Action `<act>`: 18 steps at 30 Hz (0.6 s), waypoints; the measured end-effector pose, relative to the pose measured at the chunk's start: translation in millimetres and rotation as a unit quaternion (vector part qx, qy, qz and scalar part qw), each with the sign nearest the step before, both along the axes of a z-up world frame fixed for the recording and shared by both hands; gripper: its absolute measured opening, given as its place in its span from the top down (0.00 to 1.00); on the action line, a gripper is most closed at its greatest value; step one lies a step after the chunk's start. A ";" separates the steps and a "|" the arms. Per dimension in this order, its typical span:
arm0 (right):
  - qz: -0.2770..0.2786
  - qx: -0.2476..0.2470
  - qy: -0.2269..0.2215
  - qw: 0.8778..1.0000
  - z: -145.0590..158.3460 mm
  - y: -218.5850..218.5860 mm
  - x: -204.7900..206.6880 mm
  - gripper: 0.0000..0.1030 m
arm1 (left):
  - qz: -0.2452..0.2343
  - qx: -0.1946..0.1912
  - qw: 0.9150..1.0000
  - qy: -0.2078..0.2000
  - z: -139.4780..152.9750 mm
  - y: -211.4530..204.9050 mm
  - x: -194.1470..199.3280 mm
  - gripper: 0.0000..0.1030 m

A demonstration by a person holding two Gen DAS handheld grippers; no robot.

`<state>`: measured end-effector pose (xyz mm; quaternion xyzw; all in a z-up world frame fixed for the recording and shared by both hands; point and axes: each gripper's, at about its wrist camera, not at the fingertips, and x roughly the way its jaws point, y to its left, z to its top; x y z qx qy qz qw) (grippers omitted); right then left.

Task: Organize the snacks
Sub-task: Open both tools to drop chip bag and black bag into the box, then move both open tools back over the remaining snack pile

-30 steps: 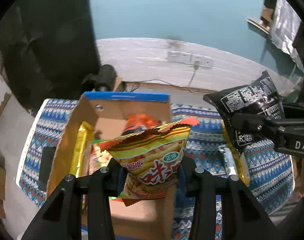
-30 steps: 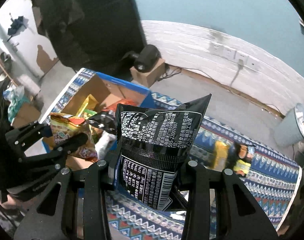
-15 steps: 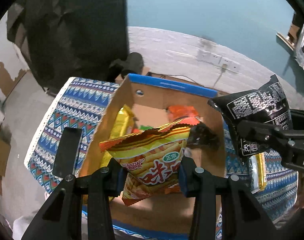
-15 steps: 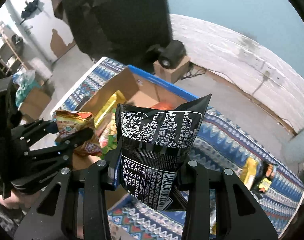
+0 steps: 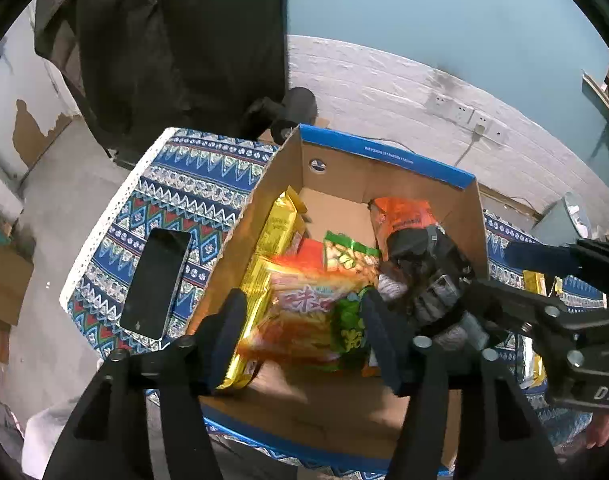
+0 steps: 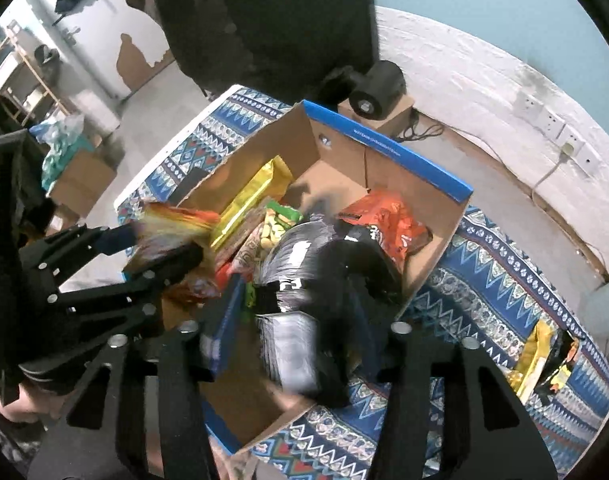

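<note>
A cardboard box with a blue rim (image 5: 388, 160) (image 6: 388, 152) stands on the patterned cloth and holds several snack bags. My left gripper (image 5: 304, 320) is open over the box; the yellow-orange snack bag (image 5: 304, 312) is blurred between the spread fingers, dropping into the box. My right gripper (image 6: 292, 328) is open too; the black snack bag (image 6: 304, 312) is blurred between its fingers, falling at the box's near right side. Each gripper shows in the other's view: the right one (image 5: 484, 300), the left one (image 6: 164, 248).
A black phone (image 5: 156, 284) lies on the cloth left of the box. More snack bags (image 6: 544, 356) lie on the cloth at the right. A black speaker on a small carton (image 6: 378, 84) stands behind the table, with a grey bin (image 5: 560, 220) on the floor.
Both grippers moved over the box and opened. The yellow-orange bag and the black bag, held firmly before, are now loose and falling into the box.
</note>
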<state>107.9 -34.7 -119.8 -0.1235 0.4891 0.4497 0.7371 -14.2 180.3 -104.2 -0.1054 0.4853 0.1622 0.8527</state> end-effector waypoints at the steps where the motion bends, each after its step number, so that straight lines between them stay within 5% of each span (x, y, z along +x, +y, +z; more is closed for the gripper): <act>1: -0.004 0.000 -0.002 1.000 0.4 -1.4 0.2 0.35 | -0.001 0.005 1.000 -0.001 1.5 -2.2 0.6 0.35; 18: -0.123 0.003 0.007 0.992 -1.5 -108.9 39.9 0.28 | -0.083 -0.005 0.997 -0.006 17.2 -78.2 23.1 0.27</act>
